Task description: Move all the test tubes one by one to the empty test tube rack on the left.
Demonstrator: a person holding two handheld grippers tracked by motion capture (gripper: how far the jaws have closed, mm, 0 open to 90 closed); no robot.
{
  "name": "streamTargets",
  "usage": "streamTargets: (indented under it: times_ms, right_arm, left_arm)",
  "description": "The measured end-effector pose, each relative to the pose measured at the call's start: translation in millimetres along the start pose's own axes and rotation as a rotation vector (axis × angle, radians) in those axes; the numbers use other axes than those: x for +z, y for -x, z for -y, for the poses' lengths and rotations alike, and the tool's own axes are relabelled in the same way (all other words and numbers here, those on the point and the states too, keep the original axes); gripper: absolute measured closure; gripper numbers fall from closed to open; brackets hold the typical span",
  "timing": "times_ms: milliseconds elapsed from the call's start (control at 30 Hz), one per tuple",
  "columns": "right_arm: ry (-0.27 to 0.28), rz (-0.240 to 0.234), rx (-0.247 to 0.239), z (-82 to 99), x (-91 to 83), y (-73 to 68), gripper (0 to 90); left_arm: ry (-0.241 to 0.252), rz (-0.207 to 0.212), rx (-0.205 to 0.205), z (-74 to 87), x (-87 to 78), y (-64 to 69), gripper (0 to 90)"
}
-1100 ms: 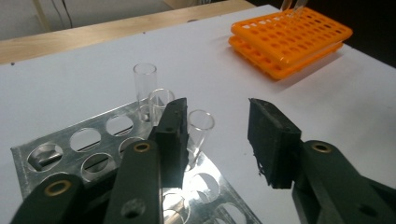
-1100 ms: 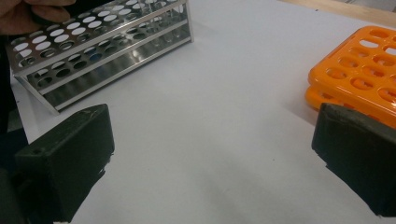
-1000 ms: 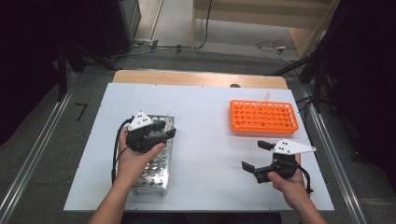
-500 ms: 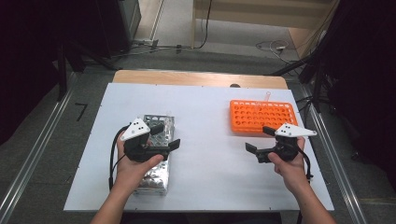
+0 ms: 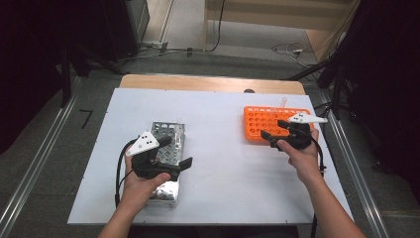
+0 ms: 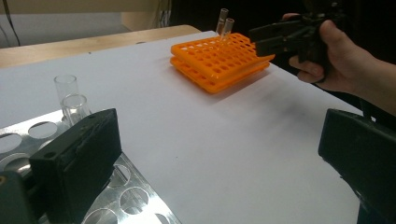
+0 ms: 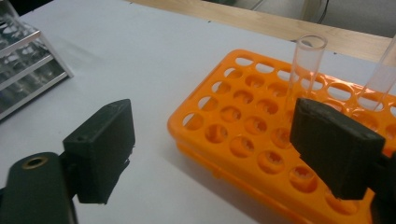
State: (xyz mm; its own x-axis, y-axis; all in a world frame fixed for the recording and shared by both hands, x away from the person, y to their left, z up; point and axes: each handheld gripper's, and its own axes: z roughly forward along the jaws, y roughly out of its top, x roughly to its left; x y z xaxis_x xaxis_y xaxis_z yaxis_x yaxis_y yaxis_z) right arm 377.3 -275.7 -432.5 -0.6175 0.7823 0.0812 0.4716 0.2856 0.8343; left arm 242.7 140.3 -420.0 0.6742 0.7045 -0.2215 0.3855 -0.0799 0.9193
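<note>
my left gripper (image 5: pixel 176 152) has just opened wide over the metal rack (image 5: pixel 168 133), nothing between its jaws. the right gripper (image 5: pixel 271 130) slid to the orange rack (image 5: pixel 257 119), jaws closing but empty (tubes (image 7: pixel 306 60) beyond them). the left gripper view shows two tubes racked (image 6: pixel 70 98).

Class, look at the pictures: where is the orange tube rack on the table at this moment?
In the high view the orange rack lies at the table's far right, just beyond the right gripper, across from the metal rack.

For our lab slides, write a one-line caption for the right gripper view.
Open right gripper approaches the orange rack, where two clear tubes stand upright.
</note>
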Motion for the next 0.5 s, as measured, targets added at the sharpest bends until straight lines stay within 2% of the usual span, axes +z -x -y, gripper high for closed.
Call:
streamTargets:
  times_ms: [167,333,500]
  right_arm:
    - [-0.015,0.067,0.057,-5.8,14.7,14.1,31.8]
    - [-0.052,0.139,0.056,-5.8,31.4,21.6,45.6]
    - [-0.064,0.174,0.067,-6.1,42.8,27.6,56.1]
  left_arm:
    - [-0.003,0.003,0.001,0.5,0.0,1.7,0.0]
    - [-0.004,0.005,0.001,0.4,0.4,2.7,0.0]
    - [-0.011,0.004,0.003,0.8,1.1,2.9,0.0]
